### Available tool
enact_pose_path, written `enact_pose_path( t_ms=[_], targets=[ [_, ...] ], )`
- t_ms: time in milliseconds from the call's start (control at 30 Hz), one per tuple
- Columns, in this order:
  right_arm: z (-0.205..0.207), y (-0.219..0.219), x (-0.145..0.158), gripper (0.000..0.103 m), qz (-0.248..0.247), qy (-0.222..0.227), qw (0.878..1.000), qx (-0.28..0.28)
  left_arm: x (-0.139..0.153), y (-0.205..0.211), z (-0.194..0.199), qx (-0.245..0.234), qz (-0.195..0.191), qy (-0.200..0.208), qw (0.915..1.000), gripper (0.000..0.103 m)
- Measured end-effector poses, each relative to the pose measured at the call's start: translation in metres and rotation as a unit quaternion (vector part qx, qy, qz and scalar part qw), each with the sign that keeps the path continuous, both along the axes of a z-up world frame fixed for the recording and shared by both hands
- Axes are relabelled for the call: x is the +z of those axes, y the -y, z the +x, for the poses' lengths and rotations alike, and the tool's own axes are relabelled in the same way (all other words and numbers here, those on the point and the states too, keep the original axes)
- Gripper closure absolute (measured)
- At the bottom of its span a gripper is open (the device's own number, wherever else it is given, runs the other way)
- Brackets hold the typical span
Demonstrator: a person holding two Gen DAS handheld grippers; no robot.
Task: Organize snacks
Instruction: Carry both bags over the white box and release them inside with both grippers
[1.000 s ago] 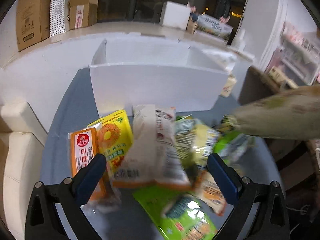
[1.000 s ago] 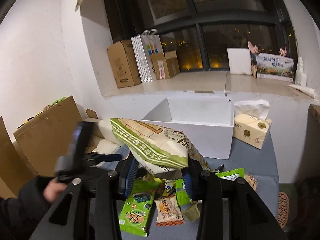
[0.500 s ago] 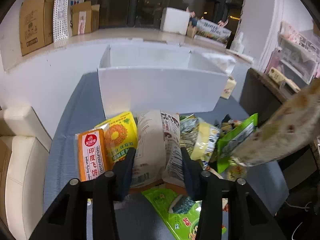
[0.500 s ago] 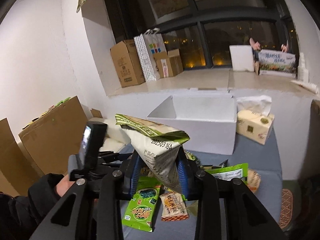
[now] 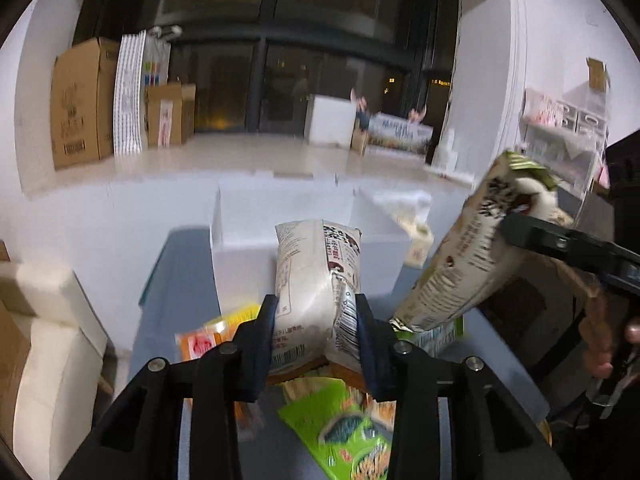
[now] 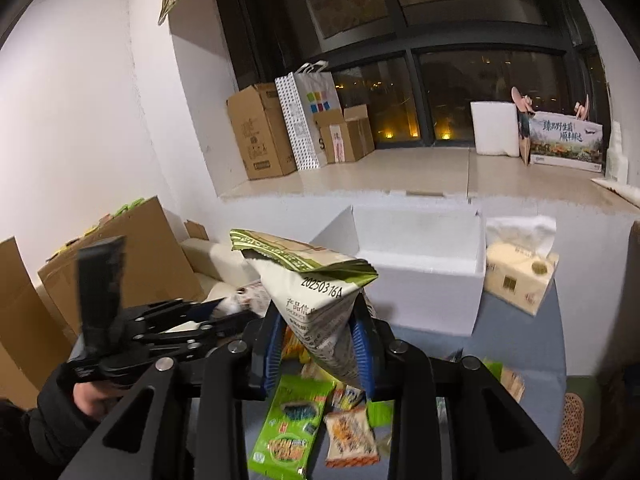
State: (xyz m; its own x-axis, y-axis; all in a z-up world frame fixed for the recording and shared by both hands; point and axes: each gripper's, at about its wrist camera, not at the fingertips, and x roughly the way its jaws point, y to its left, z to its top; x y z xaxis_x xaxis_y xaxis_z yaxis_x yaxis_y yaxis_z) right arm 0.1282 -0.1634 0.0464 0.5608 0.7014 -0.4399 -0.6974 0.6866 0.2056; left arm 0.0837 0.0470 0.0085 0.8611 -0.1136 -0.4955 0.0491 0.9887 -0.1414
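My left gripper (image 5: 316, 332) is shut on a white snack bag (image 5: 316, 272) and holds it upright above the table, in front of the open white box (image 5: 248, 264). My right gripper (image 6: 320, 344) is shut on a green and cream snack bag (image 6: 316, 292), lifted in the air; this bag also shows at the right of the left wrist view (image 5: 472, 256). Several more snack packets lie below on the blue-grey table: a green packet (image 6: 288, 428), an orange packet (image 5: 200, 344), a yellow packet (image 5: 236, 316). The white box (image 6: 420, 276) stands open behind them.
A tissue box (image 6: 520, 280) stands right of the white box. Cardboard boxes (image 6: 260, 136) and a paper bag (image 6: 308, 116) stand on the window ledge. A white sofa (image 5: 44, 340) and cardboard sheets (image 6: 120, 256) lie left of the table.
My left gripper closed on the white bag and lifted it off the pile. My right gripper kept its bag and the bag swung more upright.
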Motion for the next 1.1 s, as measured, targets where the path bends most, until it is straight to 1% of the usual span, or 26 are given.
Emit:
enact_pose_path(
  t_ms=[67, 133, 233, 267, 333, 367, 433, 500, 533, 600, 667, 700, 733, 767, 800, 833, 867, 900, 967, 1000, 1100],
  targets=[
    [0.018, -0.002, 0.014, 0.069, 0.013, 0.0, 1.0, -0.005, 0.011, -0.005, 0.012, 0.005, 0.002, 0.009, 0.9999, 0.063],
    [0.044, -0.004, 0.029, 0.069, 0.03, -0.013, 0.999, -0.013, 0.023, -0.012, 0.026, 0.011, 0.001, 0.019, 0.9998, 0.063],
    [0.086, -0.011, 0.05, 0.069, 0.041, -0.026, 0.999, -0.024, 0.037, -0.023, 0.06, 0.028, 0.002, 0.027, 0.9992, 0.062],
    [0.104, -0.015, 0.055, 0.069, 0.041, -0.033, 0.998, -0.027, 0.04, -0.026, 0.074, 0.035, 0.011, 0.028, 0.9989, 0.062],
    [0.133, -0.024, 0.058, 0.069, 0.035, -0.045, 0.998, -0.038, 0.039, -0.03, 0.105, 0.042, 0.02, 0.022, 0.9987, 0.062],
    [0.147, -0.027, 0.057, 0.069, 0.031, -0.054, 0.997, -0.044, 0.037, -0.031, 0.117, 0.044, 0.021, 0.016, 0.9987, 0.062],
    [0.18, -0.039, 0.046, 0.069, 0.015, -0.089, 0.995, -0.045, 0.027, -0.033, 0.148, 0.052, 0.026, -0.004, 0.9983, 0.062],
    [0.207, -0.045, 0.031, 0.069, 0.007, -0.126, 0.991, -0.05, 0.016, -0.029, 0.169, 0.058, 0.04, -0.019, 0.9973, 0.062],
    [0.22, -0.048, 0.021, 0.069, -0.002, -0.144, 0.988, -0.062, 0.009, -0.028, 0.184, 0.061, 0.05, -0.028, 0.9965, 0.062],
    [0.239, -0.049, 0.006, 0.069, -0.021, -0.166, 0.982, -0.083, -0.002, -0.028, 0.202, 0.061, 0.053, -0.042, 0.9958, 0.062],
    [0.252, -0.048, -0.007, 0.068, -0.029, -0.182, 0.979, -0.085, -0.011, -0.03, 0.213, 0.07, 0.051, -0.052, 0.9949, 0.06],
    [0.26, -0.046, -0.013, 0.064, -0.028, -0.196, 0.976, -0.087, -0.016, -0.032, 0.219, 0.078, 0.051, -0.058, 0.9939, 0.056],
    [0.268, -0.041, -0.019, 0.051, -0.028, -0.211, 0.972, -0.097, -0.02, -0.033, 0.221, 0.082, 0.051, -0.064, 0.9933, 0.051],
    [0.275, -0.035, -0.023, 0.036, -0.022, -0.223, 0.968, -0.112, -0.025, -0.035, 0.226, 0.082, 0.043, -0.08, 0.9925, 0.046],
    [0.276, -0.029, -0.026, 0.008, -0.014, -0.227, 0.966, -0.122, -0.028, -0.037, 0.23, 0.08, 0.037, -0.088, 0.9922, 0.029],
    [0.278, -0.021, -0.027, 0.0, 0.006, -0.229, 0.964, -0.134, -0.029, -0.039, 0.232, 0.081, 0.037, -0.088, 0.9922, 0.011],
    [0.28, -0.013, -0.028, 0.0, 0.023, -0.234, 0.962, -0.139, -0.028, -0.039, 0.229, 0.086, 0.038, -0.077, 0.9926, 0.005],
    [0.282, -0.01, -0.029, 0.0, 0.027, -0.239, 0.961, -0.139, -0.028, -0.04, 0.227, 0.089, 0.04, -0.071, 0.9927, 0.0],
    [0.283, -0.006, -0.03, 0.0, 0.021, -0.238, 0.961, -0.143, -0.025, -0.04, 0.223, 0.092, 0.04, -0.064, 0.9929, 0.0],
    [0.281, -0.004, -0.031, 0.0, 0.015, -0.231, 0.962, -0.147, -0.024, -0.04, 0.222, 0.09, 0.036, -0.065, 0.9932, 0.0],
    [0.273, -0.003, -0.032, 0.0, 0.012, -0.218, 0.965, -0.148, -0.022, -0.039, 0.215, 0.078, 0.013, -0.074, 0.9941, 0.0]
  ],
)
